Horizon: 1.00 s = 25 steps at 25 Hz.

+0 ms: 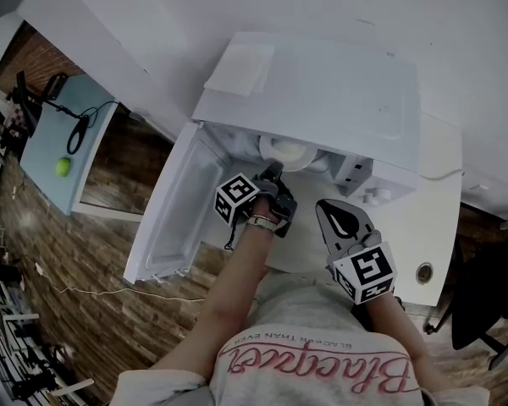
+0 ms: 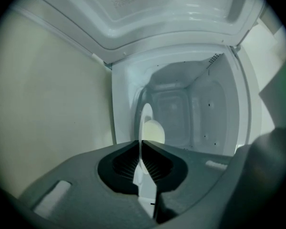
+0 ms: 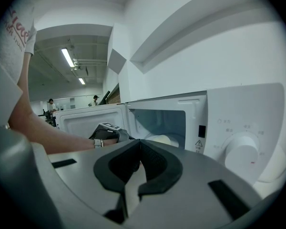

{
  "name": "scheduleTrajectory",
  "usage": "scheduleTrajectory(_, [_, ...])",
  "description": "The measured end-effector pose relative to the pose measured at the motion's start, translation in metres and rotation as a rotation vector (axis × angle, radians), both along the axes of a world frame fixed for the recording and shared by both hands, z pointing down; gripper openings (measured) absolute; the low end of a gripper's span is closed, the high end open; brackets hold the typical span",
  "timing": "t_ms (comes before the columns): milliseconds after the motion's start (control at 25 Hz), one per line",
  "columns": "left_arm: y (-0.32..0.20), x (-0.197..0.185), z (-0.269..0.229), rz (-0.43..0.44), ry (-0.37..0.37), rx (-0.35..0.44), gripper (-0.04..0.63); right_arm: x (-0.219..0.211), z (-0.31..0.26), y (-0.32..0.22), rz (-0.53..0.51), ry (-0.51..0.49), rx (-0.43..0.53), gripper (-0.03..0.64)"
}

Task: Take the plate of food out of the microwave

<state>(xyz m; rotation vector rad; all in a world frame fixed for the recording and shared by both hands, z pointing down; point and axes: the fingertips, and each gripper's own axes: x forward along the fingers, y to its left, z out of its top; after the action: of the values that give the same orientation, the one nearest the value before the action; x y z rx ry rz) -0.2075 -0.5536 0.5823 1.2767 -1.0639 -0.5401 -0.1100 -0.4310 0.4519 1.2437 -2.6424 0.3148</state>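
- Microwave [image 1: 322, 100]: stands open on the white table [image 1: 440, 218], with its cavity straight ahead of the left fingertips. The cavity's front lip lies below the pinch, so a pull that dips could catch the plate's underside on it.
- Door [image 1: 165, 214]: swung wide, off to the left of the left fingers. The way out is free, but a drift to that side could knock the door.
- Plate [image 2: 146, 113]: inside the cavity, its near rim between the left pads [image 2: 157, 161] and the rest reaching beyond the fingertips. Held by one edge only, it is likely to sag once it leaves the cavity floor, and it may slip from the pinch.
- Left gripper [image 2: 141, 144]: jaws nearly together, clamped on the plate's rim.
- Right gripper [image 3: 139, 142]: jaws closed on nothing, outside the microwave and facing the control panel [image 3: 238, 147], apart from the plate. As it stands it gives the plate no support.
- Food [image 2: 155, 131]: a pale mound on the plate just beyond the left fingertips. Any tilt would probably slide it off.
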Motion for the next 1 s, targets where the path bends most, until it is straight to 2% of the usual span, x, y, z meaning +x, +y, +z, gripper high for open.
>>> scheduleTrajectory(160, [0.001, 0.000, -0.005, 0.005, 0.014, 0.018, 0.022, -0.003, -0.001, 0.004, -0.005, 0.003, 0.003, 0.011])
scheduleTrajectory(320, [0.000, 0.002, -0.016, 0.036, -0.011, 0.053, 0.017, -0.006, 0.000, 0.007, -0.015, 0.008, 0.002, 0.011])
scheduleTrajectory(1000, [0.028, -0.006, -0.024, 0.026, 0.063, 0.081, 0.017, -0.022, -0.001, 0.031, -0.037, 0.019, 0.002, 0.011])
